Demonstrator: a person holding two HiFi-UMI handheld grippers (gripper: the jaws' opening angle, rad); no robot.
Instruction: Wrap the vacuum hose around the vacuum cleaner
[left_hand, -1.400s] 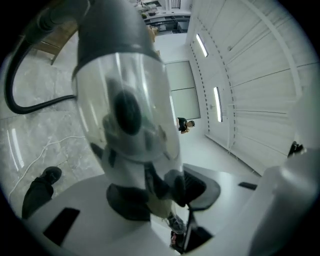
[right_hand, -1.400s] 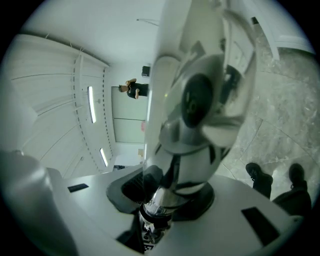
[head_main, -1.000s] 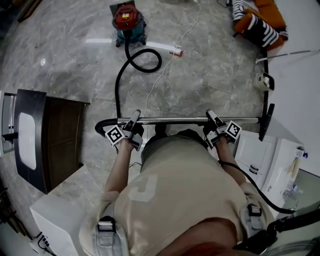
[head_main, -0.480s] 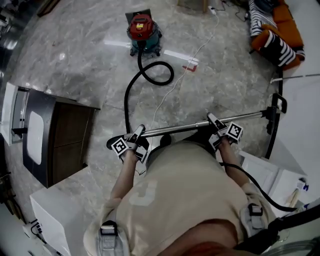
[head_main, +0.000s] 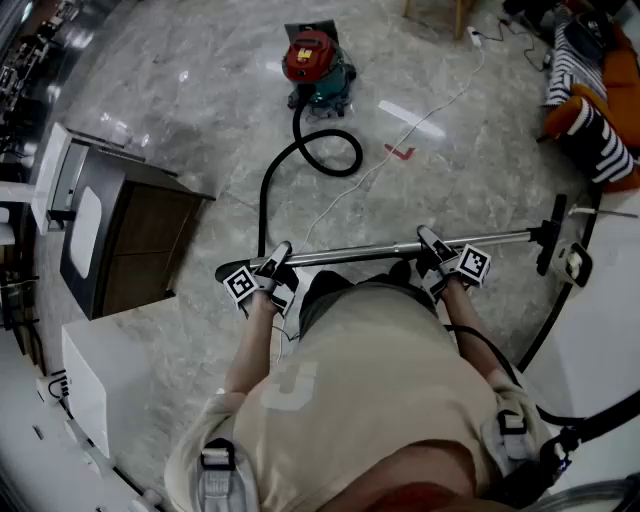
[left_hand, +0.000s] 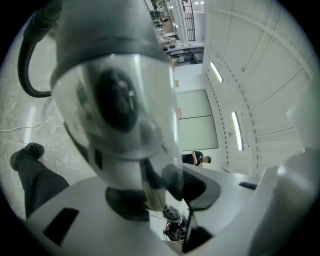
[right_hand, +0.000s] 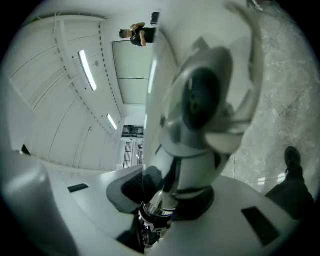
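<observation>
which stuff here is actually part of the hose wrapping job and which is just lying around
Job: vacuum cleaner, black hose, metal wand, held by left tool and right tool.
Lying about: dark cabinet, striped orange fabric, red floor mark.

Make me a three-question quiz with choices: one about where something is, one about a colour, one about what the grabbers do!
1. Where is the vacuum cleaner? A on the floor B in the person's arms C on a shelf
2. What colour is its lid? A yellow B white C red
3. The left gripper and right gripper? A both open B both clamp the metal wand C both hold a cord
Answers: A, it stands on the floor; C, the lid is red; B, both grippers' jaws are shut on the wand.
</observation>
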